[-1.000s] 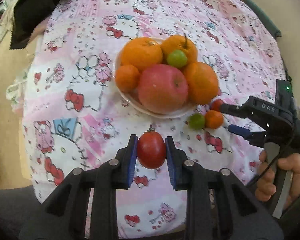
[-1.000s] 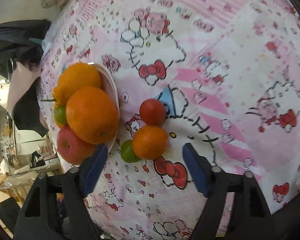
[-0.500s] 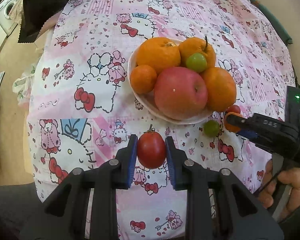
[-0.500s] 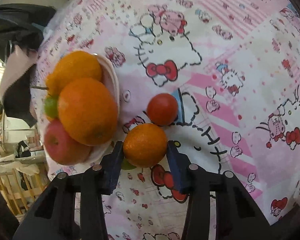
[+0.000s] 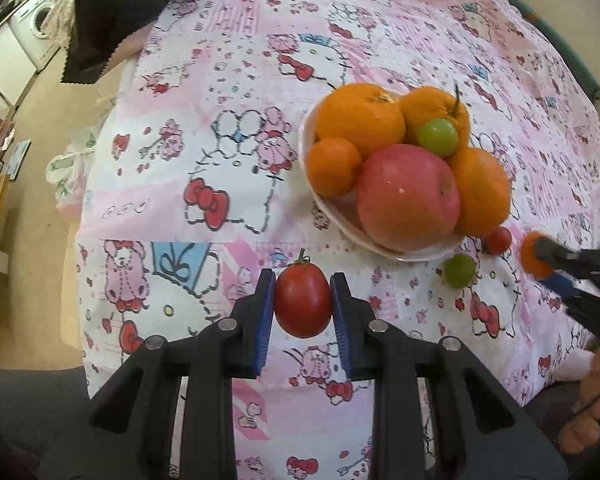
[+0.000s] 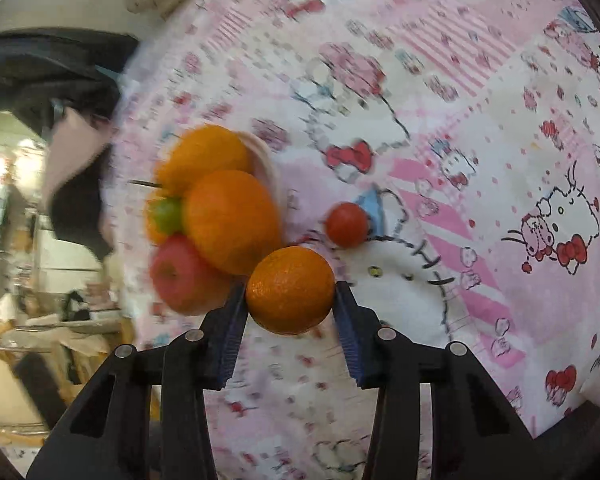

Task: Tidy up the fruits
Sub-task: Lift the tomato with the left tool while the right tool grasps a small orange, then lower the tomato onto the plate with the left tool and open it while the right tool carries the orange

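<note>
Above the pink cartoon-print surface (image 5: 228, 128), left tongs (image 5: 302, 307) are clamping a red stemmed tomato (image 5: 302, 305) and right tongs (image 6: 290, 300) a small orange mandarin (image 6: 290, 290); each wants gentle lowering onto the heaped white bowl (image 5: 332, 208).

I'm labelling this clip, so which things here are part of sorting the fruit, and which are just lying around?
Part of the job:
red tomato in left gripper
small orange mandarin in right gripper
white fruit bowl
loose green fruit
loose cherry tomato

Lying about:
black cloth
white washing machine
</note>
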The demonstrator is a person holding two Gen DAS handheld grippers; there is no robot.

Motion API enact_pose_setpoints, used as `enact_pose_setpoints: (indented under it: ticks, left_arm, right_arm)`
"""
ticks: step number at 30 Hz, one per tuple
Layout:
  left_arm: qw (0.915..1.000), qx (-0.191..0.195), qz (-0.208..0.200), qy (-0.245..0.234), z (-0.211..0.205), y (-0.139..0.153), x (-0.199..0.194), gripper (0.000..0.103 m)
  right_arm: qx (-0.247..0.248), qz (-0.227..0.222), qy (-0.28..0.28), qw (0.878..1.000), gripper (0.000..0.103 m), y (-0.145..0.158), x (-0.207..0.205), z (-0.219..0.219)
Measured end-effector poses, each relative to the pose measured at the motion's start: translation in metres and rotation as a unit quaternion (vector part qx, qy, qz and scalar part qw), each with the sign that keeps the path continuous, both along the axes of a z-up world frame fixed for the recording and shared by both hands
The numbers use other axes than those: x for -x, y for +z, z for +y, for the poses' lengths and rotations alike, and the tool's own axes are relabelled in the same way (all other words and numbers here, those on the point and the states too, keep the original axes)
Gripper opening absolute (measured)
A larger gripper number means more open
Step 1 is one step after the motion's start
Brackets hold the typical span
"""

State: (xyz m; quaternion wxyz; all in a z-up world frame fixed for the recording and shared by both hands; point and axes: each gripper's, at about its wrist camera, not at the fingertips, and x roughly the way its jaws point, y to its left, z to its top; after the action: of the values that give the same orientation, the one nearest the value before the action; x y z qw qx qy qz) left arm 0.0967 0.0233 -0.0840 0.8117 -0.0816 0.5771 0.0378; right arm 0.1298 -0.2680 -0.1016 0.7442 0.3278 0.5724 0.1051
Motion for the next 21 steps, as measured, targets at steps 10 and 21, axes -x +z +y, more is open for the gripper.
enact_pose_setpoints:
  ticks: [10, 21]
  left_arm:
    - [0.9996, -0.009, -0.021, 0.017, 0.010, 0.007, 0.004, 0.024]
    - [0.9927, 0.105, -0.057, 0.014, 0.021, 0.063, -0.037, 0.024]
  right_arm:
    - [-0.059, -0.067, 0.000, 0.996, 0.045, 0.036, 0.003, -0.003]
    - [-0.055, -0.096, 0.067, 0.992, 0.045, 0.060, -0.017, 0.026]
